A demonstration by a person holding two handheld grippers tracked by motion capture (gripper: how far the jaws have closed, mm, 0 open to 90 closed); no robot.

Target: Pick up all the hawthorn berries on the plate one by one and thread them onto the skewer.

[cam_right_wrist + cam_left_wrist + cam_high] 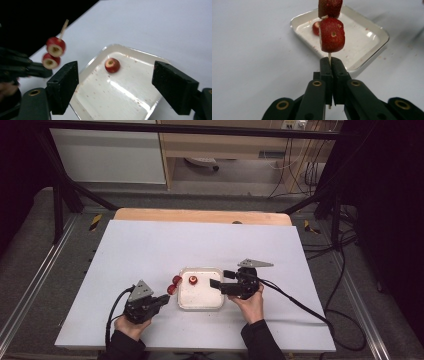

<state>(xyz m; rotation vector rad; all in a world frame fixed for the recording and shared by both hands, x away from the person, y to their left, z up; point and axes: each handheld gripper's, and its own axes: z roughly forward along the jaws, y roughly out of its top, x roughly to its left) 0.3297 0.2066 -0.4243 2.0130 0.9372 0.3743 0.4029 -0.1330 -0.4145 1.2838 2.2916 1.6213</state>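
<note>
Since the left tongs point(330, 65) pinch the skewer point(329, 55) steady, the right tongs point(115, 85) hang wide apart over the tray point(140, 105) for that last fruit piece point(112, 65).

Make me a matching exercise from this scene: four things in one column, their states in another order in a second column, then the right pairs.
Things:
1. left hand-held gripper
2. right hand-held gripper
3. loose fruit piece
4. white tray

States:
A. lies alone inside the tray
B. jaws apart, nothing between them
C. shut on a thin wooden skewer bearing two red fruit pieces
D. rests on the white table between the two hands

Pairs: 1-C, 2-B, 3-A, 4-D
</note>
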